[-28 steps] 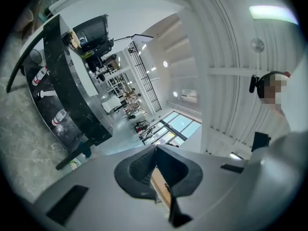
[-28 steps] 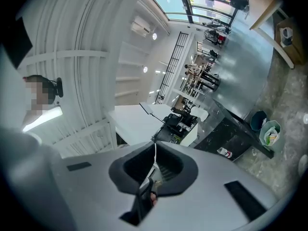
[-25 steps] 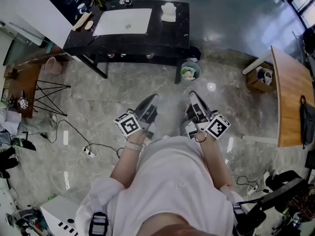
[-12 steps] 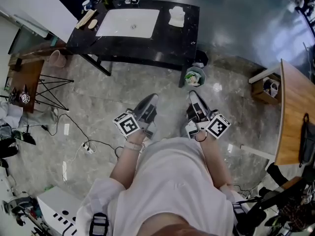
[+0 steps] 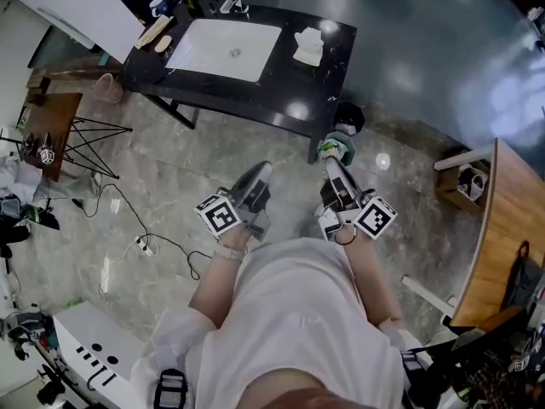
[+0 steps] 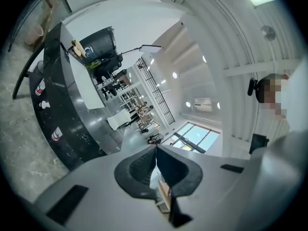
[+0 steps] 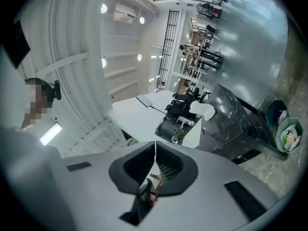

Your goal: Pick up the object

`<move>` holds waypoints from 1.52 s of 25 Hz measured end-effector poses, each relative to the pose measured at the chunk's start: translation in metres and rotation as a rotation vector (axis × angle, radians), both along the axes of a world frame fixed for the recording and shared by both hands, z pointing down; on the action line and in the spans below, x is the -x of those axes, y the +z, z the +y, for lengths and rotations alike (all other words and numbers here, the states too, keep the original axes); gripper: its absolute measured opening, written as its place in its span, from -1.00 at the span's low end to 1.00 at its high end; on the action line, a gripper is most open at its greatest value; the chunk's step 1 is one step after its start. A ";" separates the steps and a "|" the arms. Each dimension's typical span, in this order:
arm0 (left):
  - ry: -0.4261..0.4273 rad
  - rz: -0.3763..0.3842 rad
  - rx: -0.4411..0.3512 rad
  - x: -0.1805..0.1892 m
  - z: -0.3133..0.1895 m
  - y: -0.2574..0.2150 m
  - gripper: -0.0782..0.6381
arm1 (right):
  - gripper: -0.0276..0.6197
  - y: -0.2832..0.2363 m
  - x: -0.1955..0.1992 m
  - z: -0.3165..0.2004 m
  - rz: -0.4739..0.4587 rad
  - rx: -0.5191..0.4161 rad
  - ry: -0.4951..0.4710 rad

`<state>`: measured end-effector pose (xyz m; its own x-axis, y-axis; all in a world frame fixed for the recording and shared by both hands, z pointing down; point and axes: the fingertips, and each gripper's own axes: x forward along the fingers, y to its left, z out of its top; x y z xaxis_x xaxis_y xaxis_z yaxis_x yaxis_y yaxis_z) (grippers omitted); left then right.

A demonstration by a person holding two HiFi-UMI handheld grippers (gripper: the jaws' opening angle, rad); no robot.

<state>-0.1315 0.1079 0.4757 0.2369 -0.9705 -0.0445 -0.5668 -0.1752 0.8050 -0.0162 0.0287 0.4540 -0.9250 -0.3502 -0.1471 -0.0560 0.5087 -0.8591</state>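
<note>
- Head view: left gripper (image 5: 263,168) and right gripper (image 5: 331,163) were held side by side over the marble floor (image 5: 187,169), both pointing to 12 o'clock at a black counter (image 5: 298,88).
- The white object (image 5: 308,45) sat on the counter's right end, at 3 o'clock of the sink (image 5: 223,48), well apart from both grippers.
- A lined bin (image 5: 338,147) stood just past the right gripper's tip.
- Only the left gripper view showed that gripper's jaws: pressed together, nothing between. The counter's side ran at 9 o'clock.
- Right gripper view: jaws likewise closed and empty. It showed the white object in profile at 1 o'clock and the bin at 4 o'clock.
</note>
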 end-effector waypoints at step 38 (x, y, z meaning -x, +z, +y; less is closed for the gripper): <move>-0.056 -0.434 0.076 -0.017 -0.205 -0.015 -0.44 | -0.85 0.011 -0.039 -0.188 -0.051 0.074 -0.012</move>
<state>-0.1149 -0.0970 0.4603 0.1644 -0.9791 0.1197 -0.8621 -0.0837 0.4999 0.0230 -0.1594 0.4655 -0.9210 -0.3512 -0.1687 -0.0054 0.4444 -0.8958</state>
